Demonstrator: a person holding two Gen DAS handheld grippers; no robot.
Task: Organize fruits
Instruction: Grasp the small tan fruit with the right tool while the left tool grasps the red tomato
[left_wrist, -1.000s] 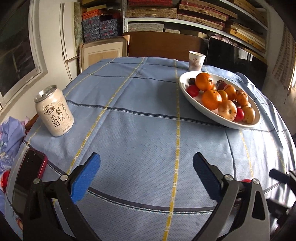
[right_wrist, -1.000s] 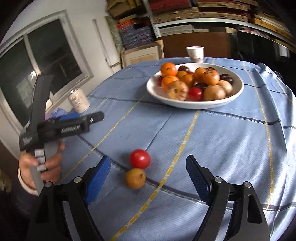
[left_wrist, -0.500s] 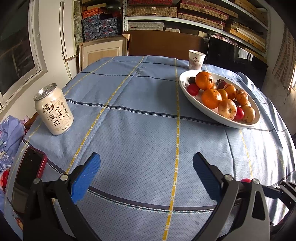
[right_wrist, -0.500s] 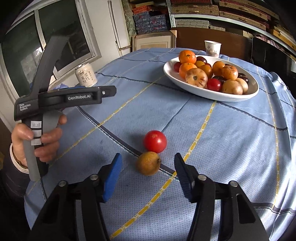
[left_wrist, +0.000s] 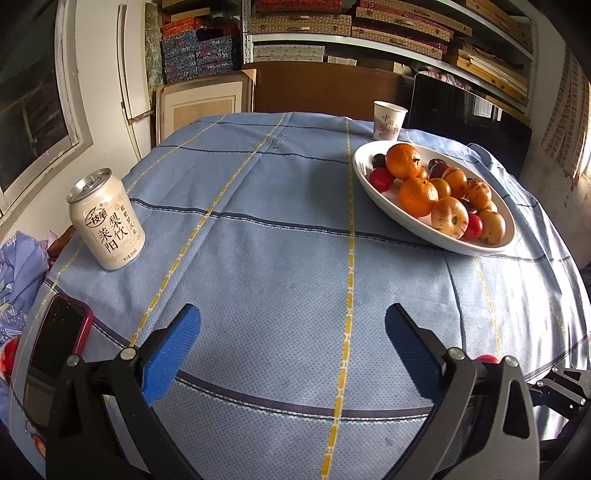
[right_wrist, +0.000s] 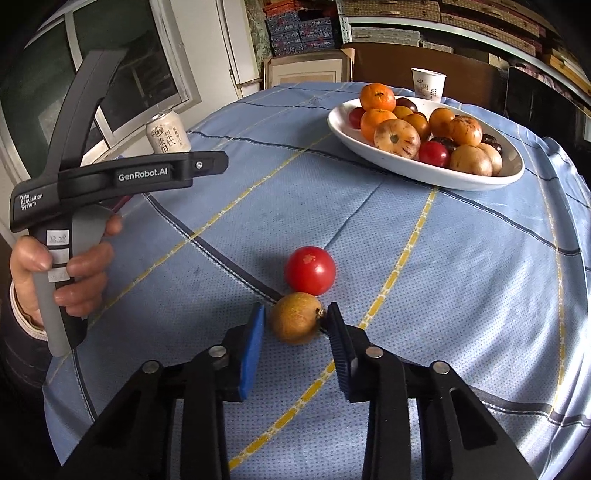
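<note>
Two loose fruits are lying on the blue-clothed table (right_wrist: 461, 280) well short of the white dish (right_wrist: 424, 173) ahead of the right claw (right_wrist: 295, 345), which is clamping the brown fruit (right_wrist: 294, 317), likely for the dish; the red fruit (right_wrist: 309, 270) is touching it just beyond. The left claw (left_wrist: 291, 354) is hanging apart, holding nothing.

My left gripper (left_wrist: 291, 347) hangs over the blue-clothed table (left_wrist: 280, 258) with its fingers (left_wrist: 171, 354) spread wide and nothing between them. Far off to my right sits the white dish (left_wrist: 461, 245) heaped with oranges, red and brown fruit, a paper cup (left_wrist: 388, 120) just behind it. To my left a drink can (left_wrist: 107, 219) stands upright, a red-cased phone (left_wrist: 55, 354) lies near the table's edge, and a sliver of red fruit (left_wrist: 487, 358) peeks from behind my right finger.
</note>
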